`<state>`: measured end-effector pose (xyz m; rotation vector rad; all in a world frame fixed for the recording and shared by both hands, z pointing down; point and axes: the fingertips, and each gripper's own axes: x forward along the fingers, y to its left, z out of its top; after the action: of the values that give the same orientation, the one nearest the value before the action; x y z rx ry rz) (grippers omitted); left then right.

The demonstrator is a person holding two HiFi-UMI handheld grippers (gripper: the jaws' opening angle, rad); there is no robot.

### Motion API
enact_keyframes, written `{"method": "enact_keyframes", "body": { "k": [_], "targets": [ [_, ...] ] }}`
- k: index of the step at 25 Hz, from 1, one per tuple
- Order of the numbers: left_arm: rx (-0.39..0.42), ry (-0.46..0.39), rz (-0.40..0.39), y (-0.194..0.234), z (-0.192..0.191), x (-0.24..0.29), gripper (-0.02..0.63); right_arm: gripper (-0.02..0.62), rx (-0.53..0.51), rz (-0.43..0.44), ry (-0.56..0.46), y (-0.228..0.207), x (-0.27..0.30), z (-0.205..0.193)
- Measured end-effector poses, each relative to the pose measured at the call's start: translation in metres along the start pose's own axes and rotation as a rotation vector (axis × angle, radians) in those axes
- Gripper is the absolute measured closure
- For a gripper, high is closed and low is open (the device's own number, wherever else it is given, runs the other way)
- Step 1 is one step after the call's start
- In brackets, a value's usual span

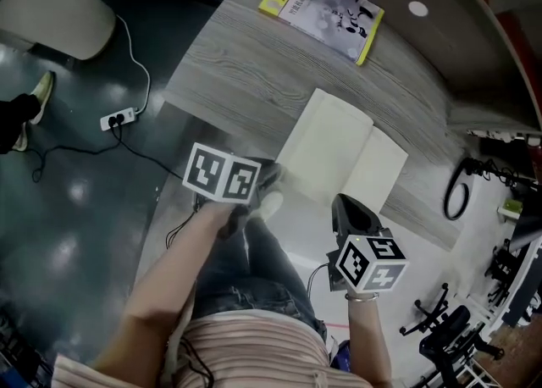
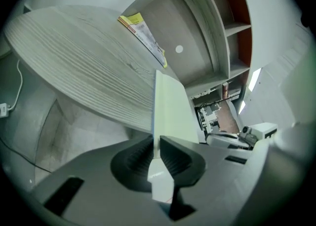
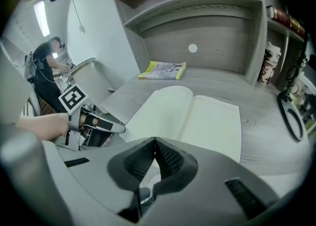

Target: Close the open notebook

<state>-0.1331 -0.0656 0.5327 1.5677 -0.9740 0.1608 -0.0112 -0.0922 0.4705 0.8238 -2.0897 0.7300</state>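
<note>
Here left gripper (image 2: 155,141) pinches notebook (image 1: 343,153) edge; right gripper (image 3: 154,140) closed, empty; yellow book (image 1: 322,5) behind.

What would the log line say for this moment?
left gripper: shut on notebook, left page edge | right gripper: shut, empty, over near edge | notebook: open on table | step: not yet closed

I'm looking steeply down from head height onto the desk (image 1: 246,56). The left gripper view is skimming close along the notebook (image 2: 170,106), edge-on; the right is facing the shelves (image 3: 197,3), sharing that notebook.
</note>
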Motion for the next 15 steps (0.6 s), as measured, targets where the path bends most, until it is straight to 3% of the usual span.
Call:
{"method": "enact_keyframes", "body": {
  "k": [15],
  "targets": [
    [0.112,-0.041,0.086,-0.019,0.009,-0.013,0.574,0.588,0.023,-0.047,0.009,-0.009,-0.011,-0.012]
  ]
}}
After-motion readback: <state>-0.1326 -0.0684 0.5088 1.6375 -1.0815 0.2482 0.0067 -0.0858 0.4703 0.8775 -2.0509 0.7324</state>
